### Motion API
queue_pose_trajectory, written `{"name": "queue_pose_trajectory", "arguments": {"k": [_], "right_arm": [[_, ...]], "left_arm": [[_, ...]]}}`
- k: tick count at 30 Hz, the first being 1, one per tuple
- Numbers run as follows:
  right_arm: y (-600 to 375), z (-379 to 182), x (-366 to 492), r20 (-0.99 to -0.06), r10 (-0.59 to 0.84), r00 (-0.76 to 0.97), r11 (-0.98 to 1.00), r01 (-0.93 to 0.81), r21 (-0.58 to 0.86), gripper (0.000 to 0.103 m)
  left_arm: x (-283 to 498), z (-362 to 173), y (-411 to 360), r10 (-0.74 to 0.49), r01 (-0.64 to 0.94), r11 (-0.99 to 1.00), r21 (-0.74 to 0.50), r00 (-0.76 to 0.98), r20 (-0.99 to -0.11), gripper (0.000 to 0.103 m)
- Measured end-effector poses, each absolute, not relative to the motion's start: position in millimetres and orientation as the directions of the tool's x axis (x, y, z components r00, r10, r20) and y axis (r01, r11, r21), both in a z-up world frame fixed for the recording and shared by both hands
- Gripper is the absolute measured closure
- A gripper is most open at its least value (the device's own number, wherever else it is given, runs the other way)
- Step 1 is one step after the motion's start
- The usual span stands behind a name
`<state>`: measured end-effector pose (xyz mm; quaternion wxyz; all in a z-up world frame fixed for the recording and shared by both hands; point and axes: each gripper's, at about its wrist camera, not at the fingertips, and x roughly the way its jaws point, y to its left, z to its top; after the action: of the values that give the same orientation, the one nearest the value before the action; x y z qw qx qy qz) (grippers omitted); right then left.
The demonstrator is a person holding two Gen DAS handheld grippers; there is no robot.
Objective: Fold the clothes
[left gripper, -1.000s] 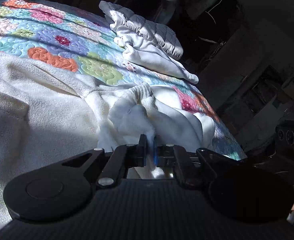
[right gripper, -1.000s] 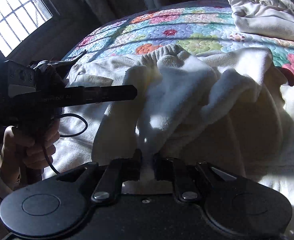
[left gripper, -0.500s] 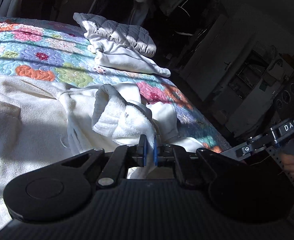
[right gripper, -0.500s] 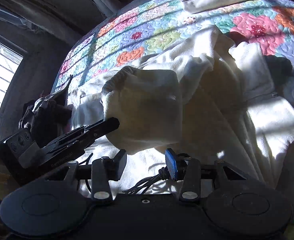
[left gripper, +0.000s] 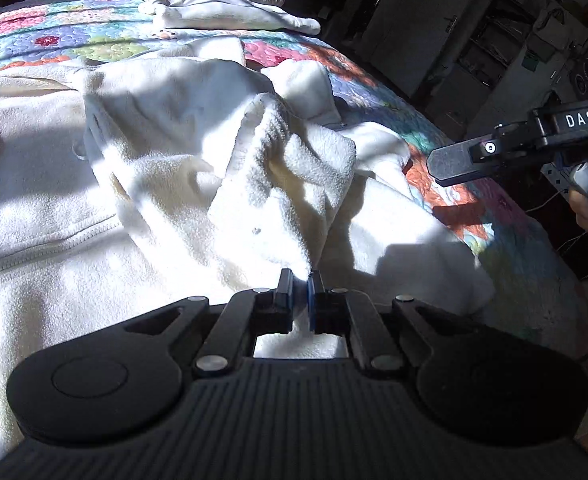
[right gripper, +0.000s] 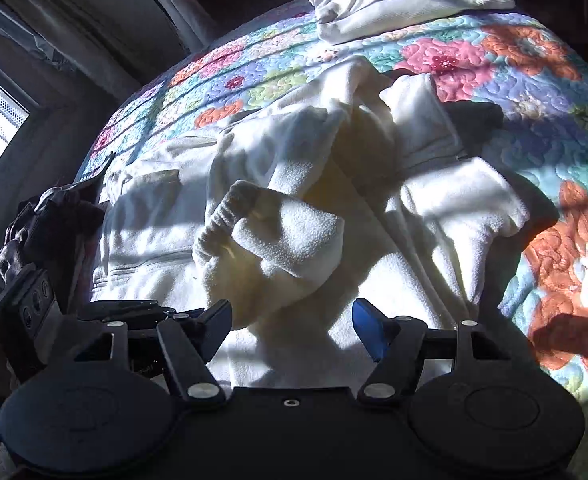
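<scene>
White fleece jacket (left gripper: 93, 208) lies spread on the quilt (right gripper: 474, 52) of the bed, zipper up, one sleeve (left gripper: 277, 184) lifted and bunched over the body. Left gripper (left gripper: 301, 292) has its fingers nearly closed, pinching the sleeve's fabric; right gripper (right gripper: 291, 320) fingers are opening wide with nothing pressed between them, the cuff (right gripper: 221, 220) lying just ahead. Risk: with one pinch only, the thick sleeve may slide out or drop in a twisted lump, and a pull could drag the jacket askew toward the bed edge.
</scene>
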<state>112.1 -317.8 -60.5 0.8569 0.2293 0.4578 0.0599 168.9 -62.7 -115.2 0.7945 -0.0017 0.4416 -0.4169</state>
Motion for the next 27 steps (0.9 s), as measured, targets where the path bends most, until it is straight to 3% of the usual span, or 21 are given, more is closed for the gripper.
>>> {"name": "queue_pose_trajectory", "arguments": {"k": [7, 14, 16, 17, 22, 27], "right_arm": [[-328.7, -99.9, 169.8, -0.681, 0.405, 0.61, 0.756, 0.195, 0.625, 0.031], [-310.7, -107.0, 184.7, -0.686, 0.402, 0.606, 0.789, 0.151, 0.596, 0.031], [-303.6, -106.5, 182.3, -0.693, 0.378, 0.614, 0.839, 0.089, 0.536, 0.059], [-300.6, -105.6, 180.5, -0.69, 0.392, 0.609, 0.851, 0.045, 0.523, 0.087], [-286.0, -88.9, 162.0, -0.687, 0.373, 0.624, 0.919, -0.146, 0.366, 0.09], [-287.1, -83.6, 133.0, -0.71, 0.347, 0.613, 0.937, -0.198, 0.287, 0.09]], "left_arm": [[167.7, -116.7, -50.0, -0.687, 0.687, 0.623, -0.375, 0.251, -0.682, 0.097], [170.6, -130.5, -62.8, -0.65, 0.673, 0.646, -0.36, 0.239, -0.721, 0.096], [169.6, -126.7, -62.6, -0.643, 0.673, 0.651, -0.35, 0.245, -0.725, 0.096], [169.9, -124.4, -62.6, -0.634, 0.672, 0.658, -0.341, 0.249, -0.732, 0.096], [169.7, -117.9, -63.8, -0.601, 0.666, 0.677, -0.313, 0.256, -0.757, 0.095], [178.1, -119.2, -48.5, -0.617, 0.535, 0.724, -0.436, 0.218, -0.756, 0.094]]}}
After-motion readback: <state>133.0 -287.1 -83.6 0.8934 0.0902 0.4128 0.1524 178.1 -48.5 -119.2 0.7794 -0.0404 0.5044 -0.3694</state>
